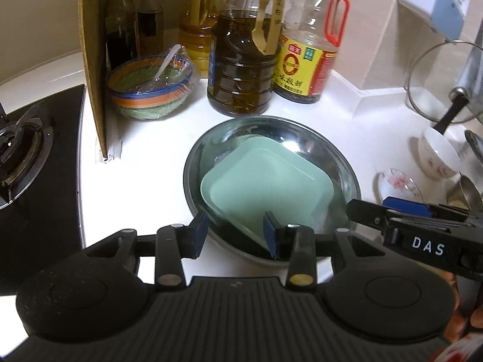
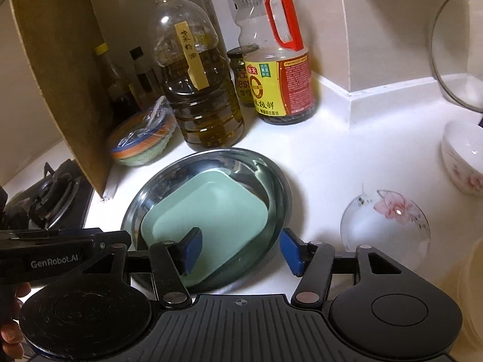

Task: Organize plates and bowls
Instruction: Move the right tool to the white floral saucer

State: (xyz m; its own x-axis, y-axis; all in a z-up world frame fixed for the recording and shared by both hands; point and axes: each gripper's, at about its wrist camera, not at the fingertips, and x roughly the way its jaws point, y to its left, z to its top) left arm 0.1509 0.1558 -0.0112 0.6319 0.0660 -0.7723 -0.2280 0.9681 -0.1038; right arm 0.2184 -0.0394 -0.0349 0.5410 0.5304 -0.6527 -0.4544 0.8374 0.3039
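"DAS" in white on the right gripper (image 1: 428, 246) body, at 4 o'clock in the left wrist view. "GenRobot.AI" in white on the left gripper (image 2: 54, 264) body, at 8 o'clock in the right wrist view. Soy sauce bottle (image 2: 277, 87) yellow-red label: Chinese characters, "味极鲜" legible. Oil jug (image 2: 196, 90) paper tag: handwritten Chinese, unclear. Jar (image 2: 241, 75) behind: partial "Yes".

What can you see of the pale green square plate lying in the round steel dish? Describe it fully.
The pale green square plate has rounded corners, a raised rim and a flat centre; it looks like matte plastic or melamine and holds nothing. It lies tilted inside the round steel dish, its near edge propped on the dish's sloping wall, turned diagonally to the dish. The dish stands on the white counter. Neither gripper's blue pads visibly press on it.
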